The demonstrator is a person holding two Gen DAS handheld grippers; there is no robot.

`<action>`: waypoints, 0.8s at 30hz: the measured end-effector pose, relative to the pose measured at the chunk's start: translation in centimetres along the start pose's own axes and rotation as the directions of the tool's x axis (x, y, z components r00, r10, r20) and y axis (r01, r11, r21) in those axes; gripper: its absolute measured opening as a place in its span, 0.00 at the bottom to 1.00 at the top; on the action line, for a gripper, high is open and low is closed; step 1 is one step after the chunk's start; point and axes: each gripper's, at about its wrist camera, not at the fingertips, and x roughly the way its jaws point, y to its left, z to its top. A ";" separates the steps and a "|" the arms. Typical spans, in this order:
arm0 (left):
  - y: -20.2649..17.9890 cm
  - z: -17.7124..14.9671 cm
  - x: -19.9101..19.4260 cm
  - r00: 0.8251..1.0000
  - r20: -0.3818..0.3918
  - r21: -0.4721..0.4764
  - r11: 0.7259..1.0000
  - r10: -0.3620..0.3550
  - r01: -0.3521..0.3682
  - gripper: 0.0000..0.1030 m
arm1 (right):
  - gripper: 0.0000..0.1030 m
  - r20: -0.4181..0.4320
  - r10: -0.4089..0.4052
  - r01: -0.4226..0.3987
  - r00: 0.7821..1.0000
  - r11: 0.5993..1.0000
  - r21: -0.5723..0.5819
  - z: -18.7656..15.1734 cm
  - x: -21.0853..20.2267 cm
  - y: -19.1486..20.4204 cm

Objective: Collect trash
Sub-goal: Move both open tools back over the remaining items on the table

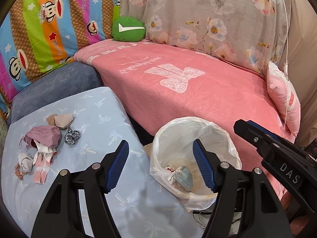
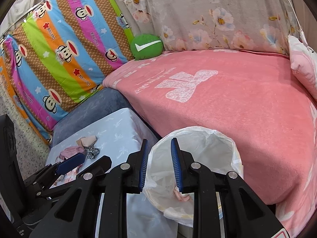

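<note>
A round bin lined with a white plastic bag (image 1: 158, 138) stands on the floor between the pale blue cushion and the pink bed; it also shows in the right wrist view (image 2: 235, 148). A crumpled face mask and tissue (image 1: 182, 176) lie at its bottom. Several small cloth items lie on the cushion: a mauve pouch (image 1: 44, 136), beige pieces (image 1: 62, 120), a black-and-white scrunchie (image 1: 72, 135) and pink-white scraps (image 1: 42, 168). My left gripper (image 1: 160, 148) is open and empty beside the bin's left rim. My right gripper (image 2: 159, 148) is open and empty above the bin's rim.
The pale blue cushion (image 1: 111, 119) rests on a grey-blue seat (image 1: 59, 83). A pink blanket (image 1: 198, 91) covers the bed. A green round pillow (image 1: 128, 28), a striped cartoon sheet (image 1: 49, 29), a floral cover (image 1: 218, 15) and a pink pillow (image 1: 283, 97) surround it.
</note>
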 end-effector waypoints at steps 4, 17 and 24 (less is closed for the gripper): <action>1.0 -0.2 -0.3 1.000 0.001 -0.020 1.000 0.013 -0.013 0.62 | 0.23 -0.010 0.007 -0.007 1.000 1.000 -0.015 -0.3 0.4 1.0; 5.3 -1.2 -1.1 0.999 -0.003 -0.095 0.994 0.051 -0.051 0.62 | 0.28 -0.043 0.030 -0.034 0.999 0.996 -0.077 -1.2 1.7 4.9; 9.1 -2.0 -1.6 0.996 -0.010 -0.163 0.983 0.085 -0.085 0.62 | 0.31 -0.069 0.050 -0.057 0.996 0.993 -0.108 -1.9 3.0 7.6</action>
